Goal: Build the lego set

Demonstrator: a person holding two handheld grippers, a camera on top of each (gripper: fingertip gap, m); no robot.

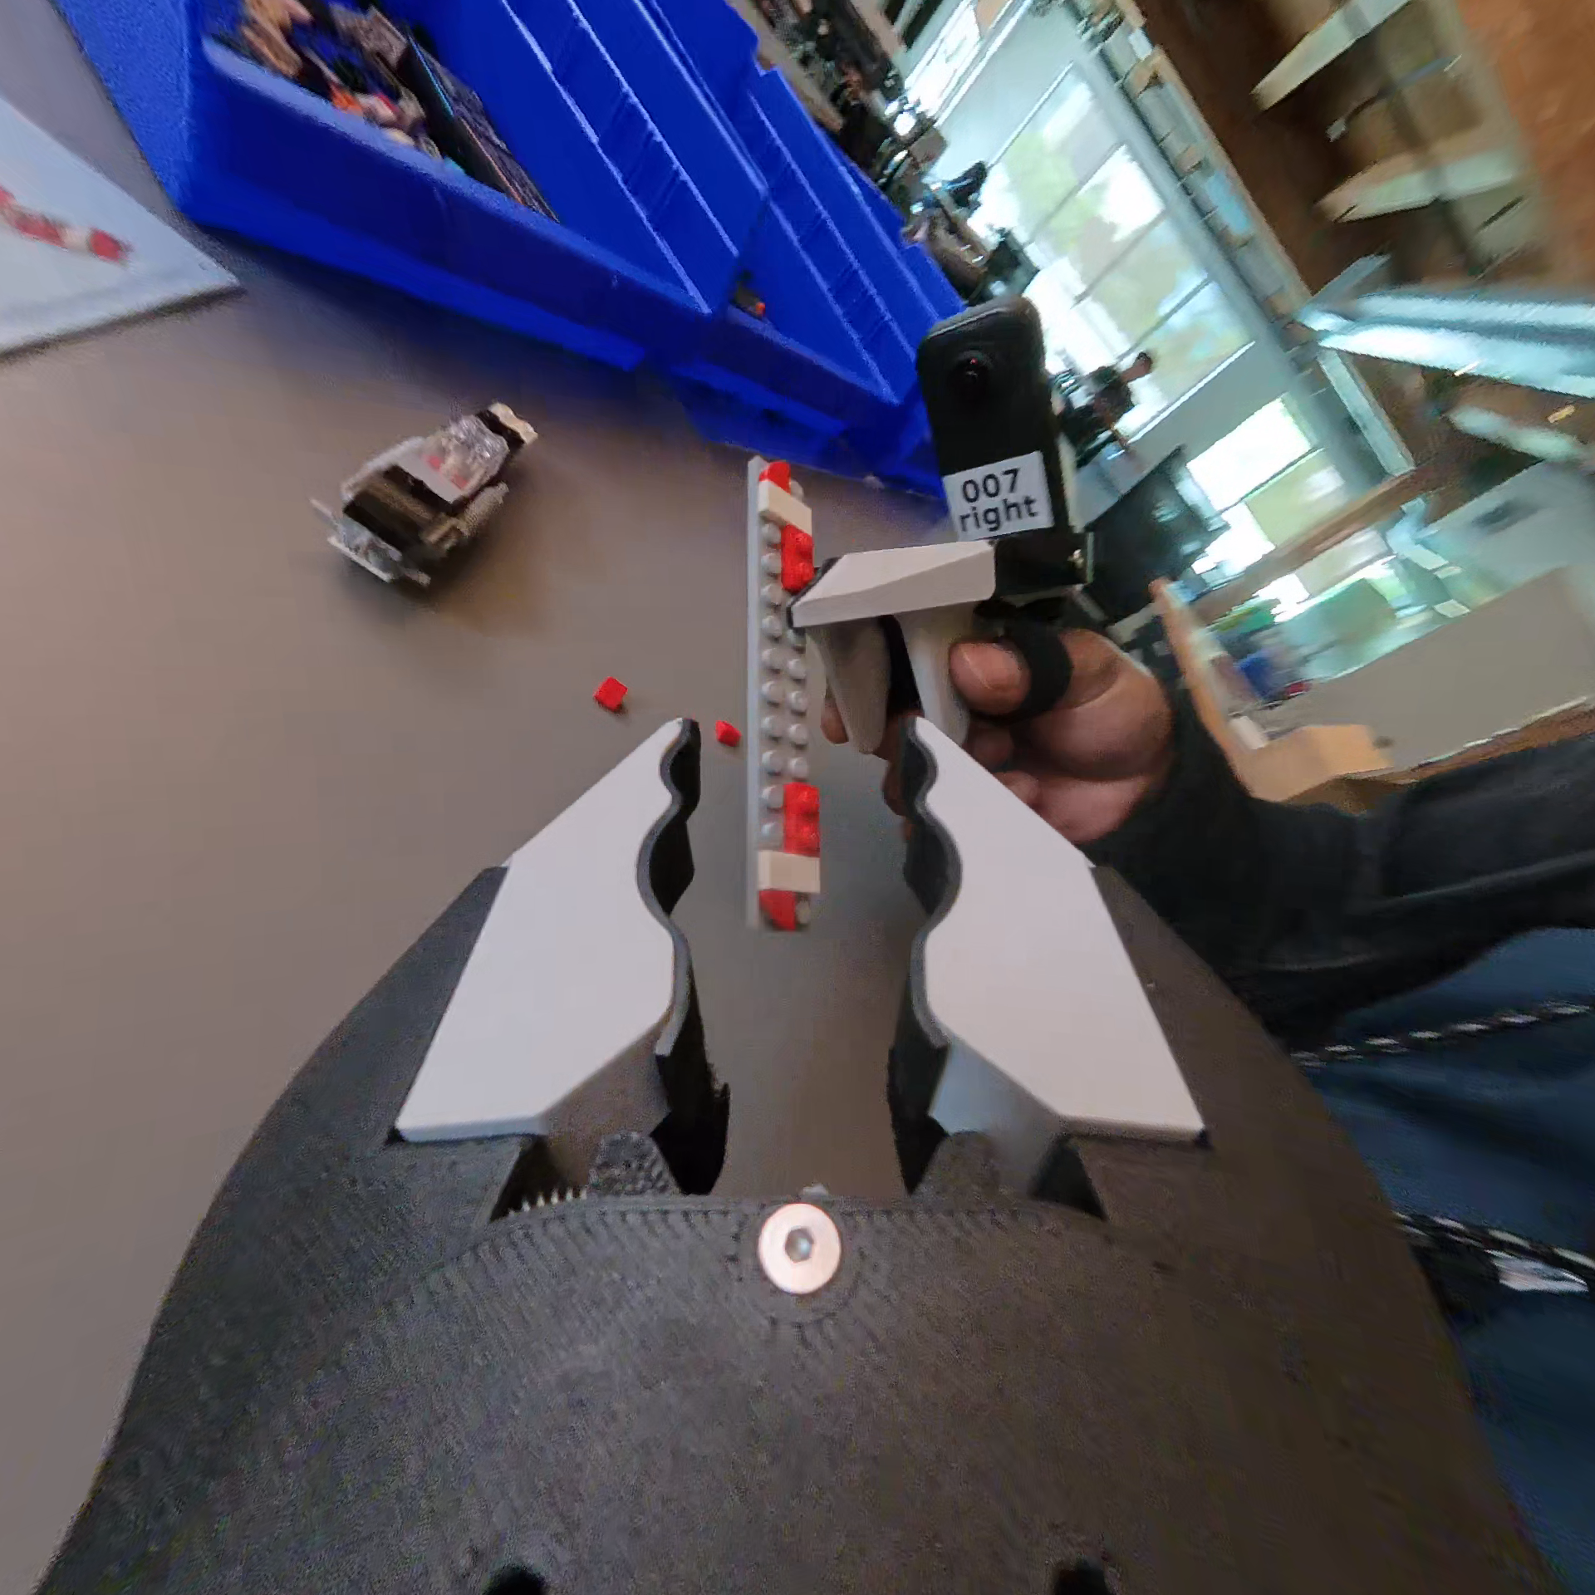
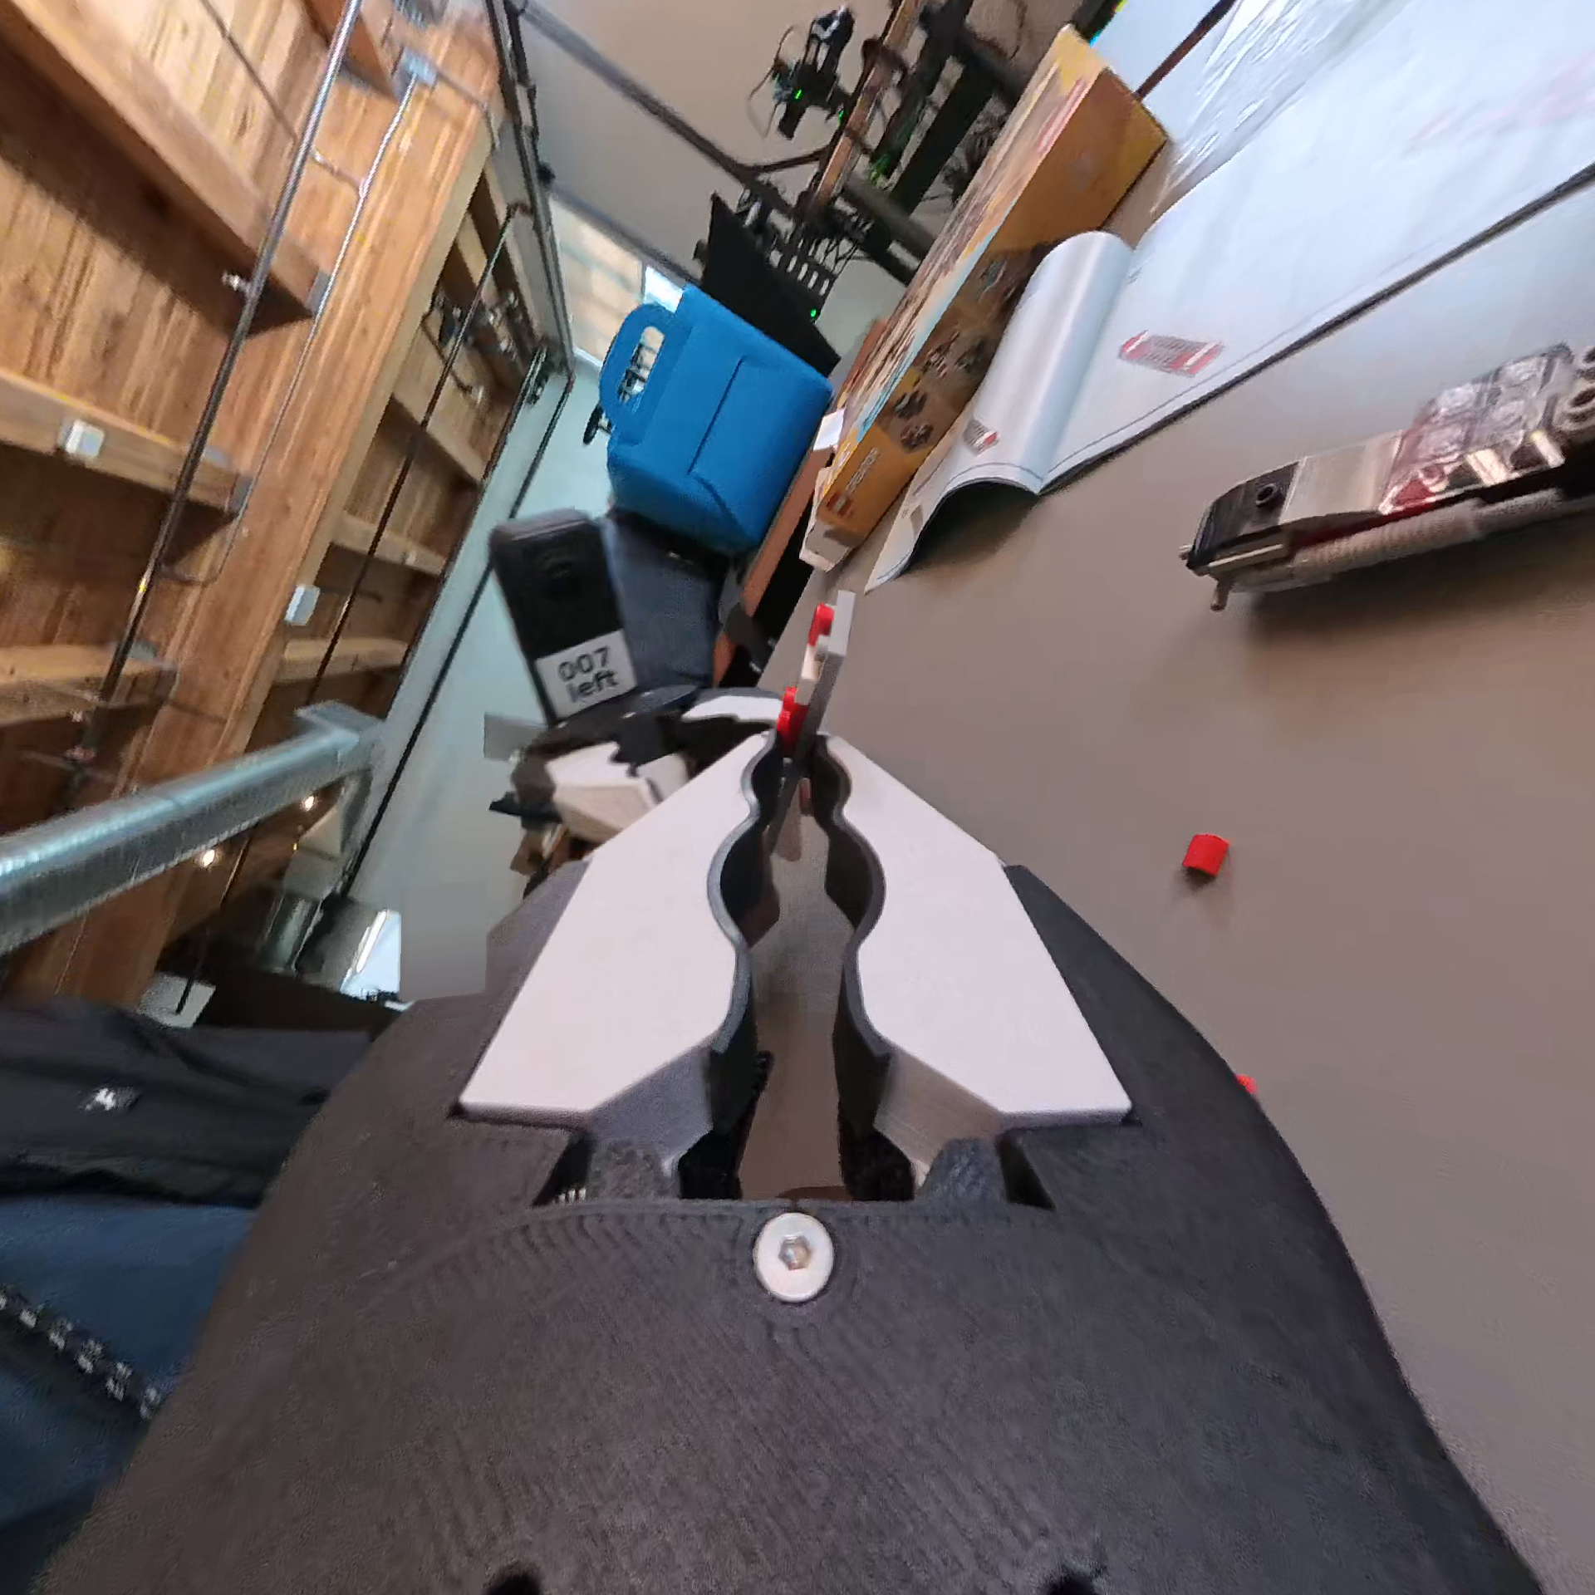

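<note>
Blue bins [image 1: 518,216] stood in a row at the far side of the grey table [image 1: 216,777]. An open booklet [image 2: 1079,380] lay flat near a cardboard box [image 2: 992,285], and a blue case [image 2: 716,431] sat past the table's edge. A half-built model [image 1: 423,501] of black, grey and clear parts lay on the table, well apart from both claws. Two small red pieces lay loose on the table: one [image 1: 611,693] out in the open and one [image 1: 728,733] just beside the left claw's left fingertip. Nothing lay between the left claw and the plate.

The right claw [image 2: 790,751] was squeezed nearly closed on a long grey plate [image 1: 781,690], pinching it by its thin edge near the middle. The plate was held up off the table and stood on edge. Red and white bricks [image 1: 798,552] sat at its far end, and more red and white bricks [image 1: 798,829] sat at its near end. A hand [image 1: 1062,734] in a dark sleeve held the right claw from the side.

The left claw [image 1: 798,751] was wide open and held nothing. The near end of the plate hung in the gap between its two fingers and touched neither one.
</note>
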